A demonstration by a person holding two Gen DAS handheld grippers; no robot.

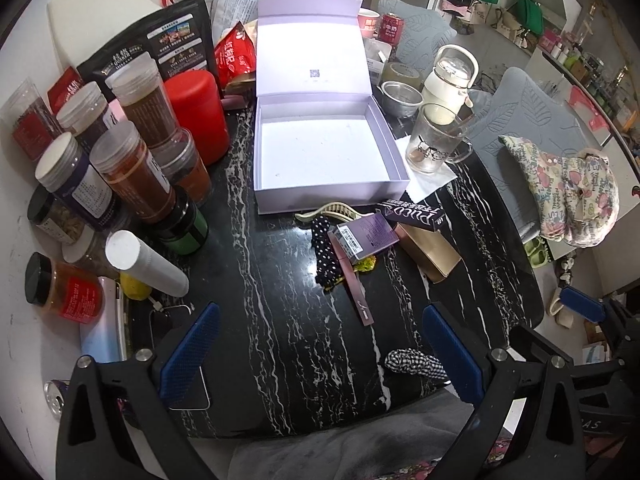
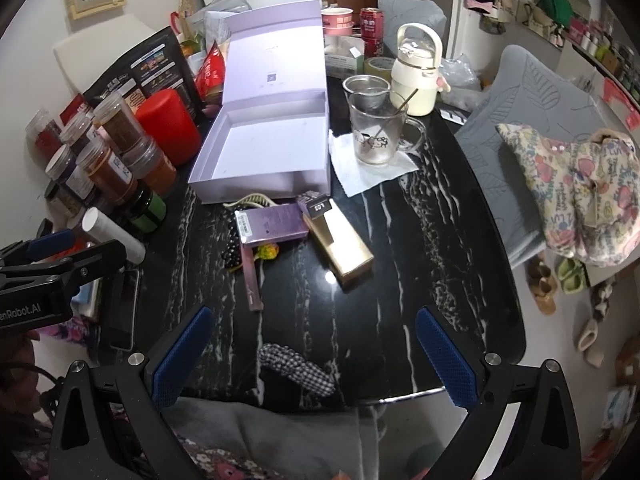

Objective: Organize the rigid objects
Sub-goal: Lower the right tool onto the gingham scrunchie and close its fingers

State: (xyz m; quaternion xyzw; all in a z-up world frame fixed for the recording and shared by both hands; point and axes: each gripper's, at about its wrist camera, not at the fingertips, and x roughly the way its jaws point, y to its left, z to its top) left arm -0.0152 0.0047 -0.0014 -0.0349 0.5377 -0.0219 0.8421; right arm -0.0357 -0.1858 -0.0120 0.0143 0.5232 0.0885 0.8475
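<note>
We'd barely started: lavender box [image 1: 320, 160] sat open and empty, gold box [image 2: 344, 248], purple box [image 2: 272, 226] and other small boxes piled just before it on table [image 1: 280, 340]. Left gripper [image 1: 320, 356] and right gripper [image 2: 316, 356] both spread wide, holding nothing.

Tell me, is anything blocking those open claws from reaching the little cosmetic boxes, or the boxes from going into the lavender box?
Nothing solid. Only a checkered scrunchie lies on the table between the right gripper and the gold box. The lavender box behind stands open and empty.

Each black tool [image 1: 320, 354] [image 2: 314, 356] carries blue textured pads [image 2: 446, 358] and silver screws.
</note>
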